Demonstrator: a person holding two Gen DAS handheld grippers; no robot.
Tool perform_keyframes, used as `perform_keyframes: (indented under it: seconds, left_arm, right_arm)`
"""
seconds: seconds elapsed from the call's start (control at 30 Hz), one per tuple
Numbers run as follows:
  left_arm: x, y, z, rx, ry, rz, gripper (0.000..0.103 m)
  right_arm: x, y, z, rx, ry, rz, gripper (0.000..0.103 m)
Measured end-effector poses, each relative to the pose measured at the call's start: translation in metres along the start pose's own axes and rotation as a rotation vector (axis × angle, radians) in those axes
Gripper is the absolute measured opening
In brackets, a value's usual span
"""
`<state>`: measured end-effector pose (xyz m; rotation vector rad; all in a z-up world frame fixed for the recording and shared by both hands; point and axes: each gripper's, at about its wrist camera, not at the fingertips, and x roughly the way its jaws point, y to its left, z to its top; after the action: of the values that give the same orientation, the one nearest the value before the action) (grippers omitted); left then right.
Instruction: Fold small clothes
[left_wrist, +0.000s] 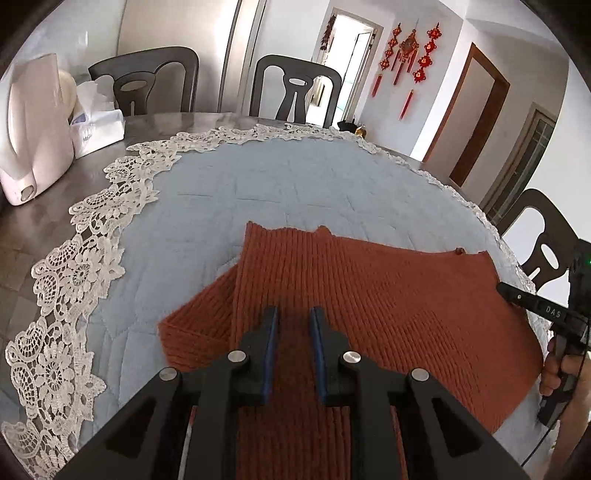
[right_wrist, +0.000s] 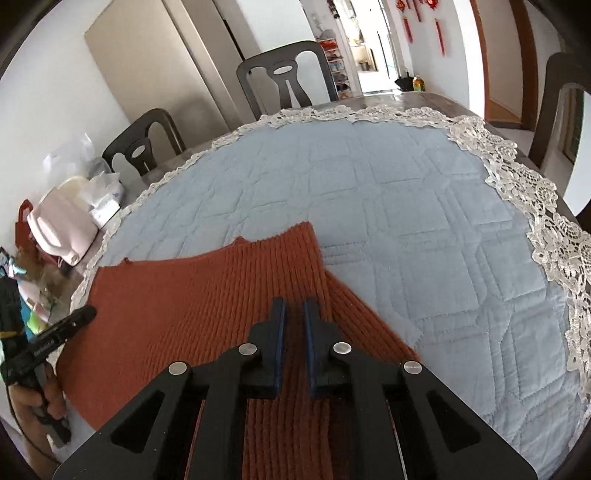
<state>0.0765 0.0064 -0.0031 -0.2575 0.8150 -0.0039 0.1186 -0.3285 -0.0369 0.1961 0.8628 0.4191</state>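
While rust-red ribbed knit garment (left_wrist: 369, 306) lay on blue quilted mat (left_wrist: 258, 192), left gripper (left_wrist: 293, 317) and right gripper (right_wrist: 293, 308) stood near-closed — pinch on knit unconfirmed; fold needed level, matched edges.

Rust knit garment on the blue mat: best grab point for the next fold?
Likely the rust knit garment's far corners, each gripper coming in low from its own outer side. It lies flat, so only edges offer a lip; the far edge is free on the quilted mat.

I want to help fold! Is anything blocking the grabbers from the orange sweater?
Nothing visible. Both the left gripper and right gripper sit right over the sweater on the blue cloth.
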Motion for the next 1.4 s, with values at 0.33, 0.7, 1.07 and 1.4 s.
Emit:
perform_keyframes:
  seconds: [0.33, 0.7, 1.07, 1.4]
  left_arm:
    - [0.0, -0.006, 0.002, 0.027, 0.004, 0.038, 0.023]
    - [-0.019, -0.023, -0.003, 0.064, -0.026, 0.067, 0.032]
    - [-0.019, -0.023, -0.011, 0.084, -0.026, 0.087, 0.037]
    - [-0.039, -0.007, -0.01, 0.046, -0.073, 0.132, 0.046]
  right_arm:
    - [-0.009, 0.009, 0.0, -0.03, -0.001, -0.013, 0.011]
    - [-0.021, 0.058, -0.016, -0.187, -0.007, 0.024, 0.016]
    - [-0.011, 0.066, -0.025, -0.226, 0.023, 0.014, 0.03]
    - [-0.016, 0.085, -0.03, -0.266, 0.026, 0.078, 0.03]
